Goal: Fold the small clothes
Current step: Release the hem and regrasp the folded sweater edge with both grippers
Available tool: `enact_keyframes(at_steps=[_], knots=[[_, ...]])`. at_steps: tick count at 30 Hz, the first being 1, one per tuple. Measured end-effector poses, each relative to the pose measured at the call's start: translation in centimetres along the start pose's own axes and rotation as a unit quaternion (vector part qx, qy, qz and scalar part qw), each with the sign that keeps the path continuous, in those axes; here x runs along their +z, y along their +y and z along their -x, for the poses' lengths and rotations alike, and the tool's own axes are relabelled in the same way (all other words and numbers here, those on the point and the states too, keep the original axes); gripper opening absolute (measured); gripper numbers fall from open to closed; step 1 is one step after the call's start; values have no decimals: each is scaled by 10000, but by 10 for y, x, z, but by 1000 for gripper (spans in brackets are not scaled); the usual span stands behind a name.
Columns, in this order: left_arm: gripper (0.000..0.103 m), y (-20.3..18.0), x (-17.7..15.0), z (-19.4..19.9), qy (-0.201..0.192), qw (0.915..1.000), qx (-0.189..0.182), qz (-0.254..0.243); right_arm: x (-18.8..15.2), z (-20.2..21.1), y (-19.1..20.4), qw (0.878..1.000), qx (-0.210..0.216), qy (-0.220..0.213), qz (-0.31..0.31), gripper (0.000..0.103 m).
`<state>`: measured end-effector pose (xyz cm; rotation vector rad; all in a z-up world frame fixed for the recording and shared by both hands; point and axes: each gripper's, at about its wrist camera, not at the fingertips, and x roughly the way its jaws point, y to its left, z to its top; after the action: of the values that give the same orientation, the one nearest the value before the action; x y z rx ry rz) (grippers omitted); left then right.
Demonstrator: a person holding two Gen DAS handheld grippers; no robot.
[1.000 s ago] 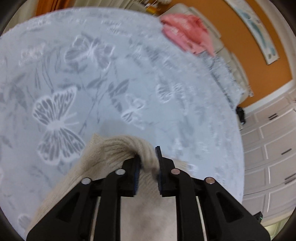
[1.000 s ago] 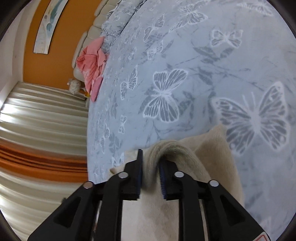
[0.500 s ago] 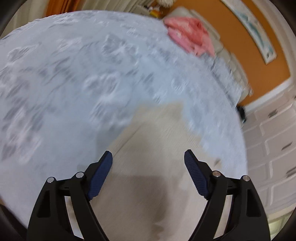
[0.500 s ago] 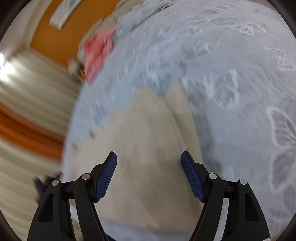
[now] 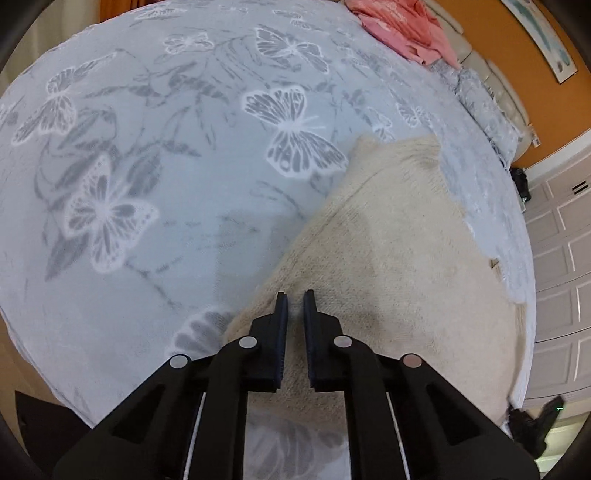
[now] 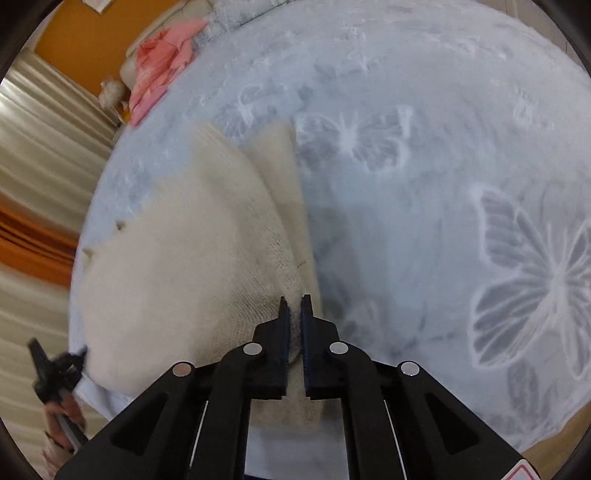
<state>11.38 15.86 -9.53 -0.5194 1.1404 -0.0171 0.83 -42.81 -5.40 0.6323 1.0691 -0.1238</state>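
A cream knit garment (image 5: 399,266) lies folded flat on a pale blue butterfly bedspread (image 5: 147,166). My left gripper (image 5: 293,295) is shut at the garment's near left edge, with a thin strip of knit between its jaws. In the right wrist view the same garment (image 6: 184,240) fills the left half. My right gripper (image 6: 294,299) is shut on its near right edge, where creases in the knit run toward the tips. A narrower folded layer sticks out along that right side.
A pink garment (image 5: 399,26) (image 6: 159,70) lies crumpled at the bed's far end by an orange wall. White cabinet doors (image 5: 561,258) stand beyond the bed's right edge, curtains (image 6: 37,147) on the other side. A hand with the other black gripper (image 6: 55,369) shows at the bedspread's (image 6: 443,184) corner.
Both grippers carried a fold of the cream garment, opened wide and let it drop flat. They have since closed again at its near edges.
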Motion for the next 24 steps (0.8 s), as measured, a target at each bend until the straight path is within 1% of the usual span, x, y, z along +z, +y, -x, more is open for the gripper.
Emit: enact_keyframes(at_steps=[1, 2, 3, 4, 5, 7, 8, 9, 10, 11, 12, 13, 14, 15, 16, 17, 18, 19, 20, 21, 22, 23, 24], knots=[[9, -3, 1, 6, -71, 10000, -50, 11, 2, 8, 6, 9999, 14, -128, 97, 11], [11, -7, 3, 13, -150, 9998, -135, -12, 5, 18, 14, 9993, -18, -319, 203, 14], [13, -13, 6, 23, -262, 9994, -227, -71, 11, 31, 24, 9978, -64, -585, 297, 24], [22, -19, 10, 30, -378, 9987, -303, -136, 18, 36, 31, 9969, -26, -693, 373, 35], [35, -27, 16, 35, -485, 9980, -364, -190, 26, 36, 39, 9961, 45, -740, 468, 39], [44, -48, 34, 34, -610, 9963, -458, -397, 52, 28, 57, 9947, 84, -729, 718, 47], [49, -66, 46, 25, -573, 9954, -511, -577, 64, 18, 65, 9939, 83, -664, 881, 49], [53, -77, 55, 16, -517, 9947, -537, -714, 71, 10, 71, 9930, 16, -610, 1010, 54], [63, -87, 63, 6, -489, 9939, -528, -841, 81, -1, 78, 9920, -121, -557, 1128, 62], [68, -98, 72, -10, -498, 9936, -364, -948, 90, -14, 85, 9910, -263, -487, 1221, 64], [68, -102, 78, -22, -483, 9937, -210, -986, 98, -30, 90, 9899, -406, -374, 1307, 67], [67, -106, 86, -37, -415, 9940, -57, -1008, 104, -48, 93, 9897, -500, -224, 1319, 68], [61, -107, 91, -54, -328, 9947, 85, -975, 108, -65, 94, 9907, -533, -26, 1250, 67], [50, -107, 95, -65, -288, 9951, 168, -927, 111, -74, 96, 9922, -392, 125, 1177, 33], [30, -105, 96, -69, -271, 9952, 232, -908, 112, -81, 94, 9935, -110, 273, 1097, 9], [21, -104, 97, -72, -288, 9954, 219, -888, 113, -78, 93, 9949, 87, 287, 961, 9], [15, -103, 99, -70, -354, 9954, 151, -878, 115, -65, 92, 9954, 234, -9, 925, 8], [11, -101, 101, -69, -402, 9950, 185, -893, 117, -50, 90, 9949, 294, -290, 918, 8], [10, -100, 103, -69, -437, 9947, 227, -908, 119, -43, 86, 9948, 304, -439, 863, 8], [10, -97, 105, -72, -450, 9944, 301, -913, 123, -37, 75, 9952, 350, -604, 681, 7], [10, -94, 107, -77, -448, 9942, 339, -914, 126, -42, 63, 9965, 312, -586, 509, 7], [10, -92, 107, -80, -455, 9939, 379, -930, 130, -53, 51, 9981, 171, -462, 359, 7], [10, -90, 107, -85, -495, 9935, 430, -926, 130, -74, 38, 9995, -79, -179, 266, 7]])
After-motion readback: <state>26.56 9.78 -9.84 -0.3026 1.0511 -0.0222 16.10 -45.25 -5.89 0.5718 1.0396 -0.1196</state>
